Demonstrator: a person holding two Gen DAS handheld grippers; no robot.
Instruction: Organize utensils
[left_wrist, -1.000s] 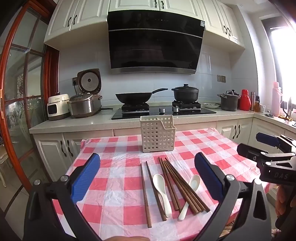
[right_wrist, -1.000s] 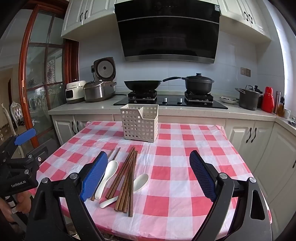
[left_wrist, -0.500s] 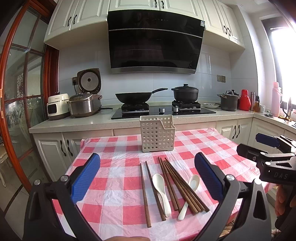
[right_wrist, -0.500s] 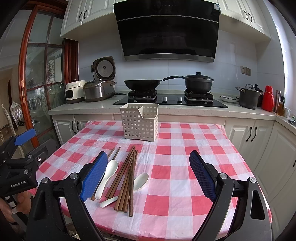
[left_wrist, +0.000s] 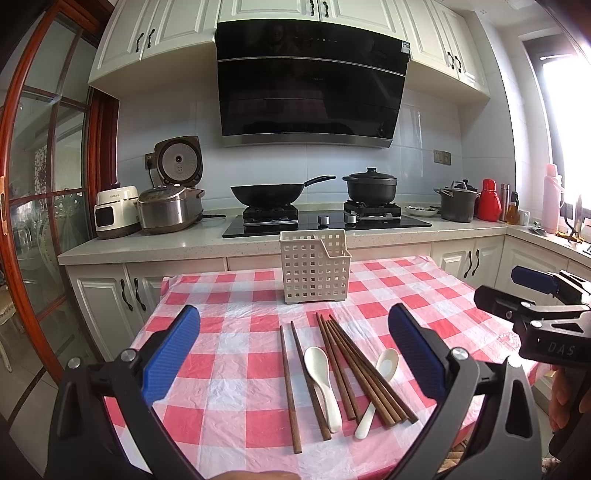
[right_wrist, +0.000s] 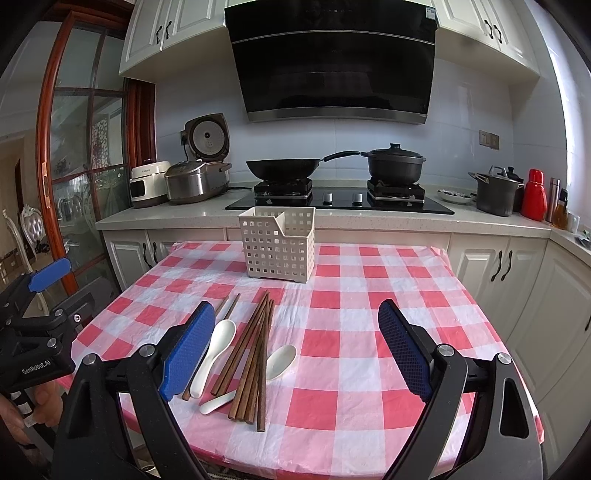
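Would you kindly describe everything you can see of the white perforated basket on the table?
The basket is an off-white, plastic-looking box with square-grid holes in its walls. An inner divider splits it into two compartments, and one top edge steps down. It stands upright on the checked tablecloth, beyond the chopsticks and spoons, touching none of them. No utensil shows above its rim.

Lettering shows on both of my grippers.

From my left wrist camera, the right gripper (left_wrist: 546, 325) carries the pale letters "DAS" on its black body. From my right wrist camera, the left gripper (right_wrist: 37, 332) reads "GenRobot.AI". A brand mark on the white cooker (left_wrist: 112, 214) is too small for me to read.
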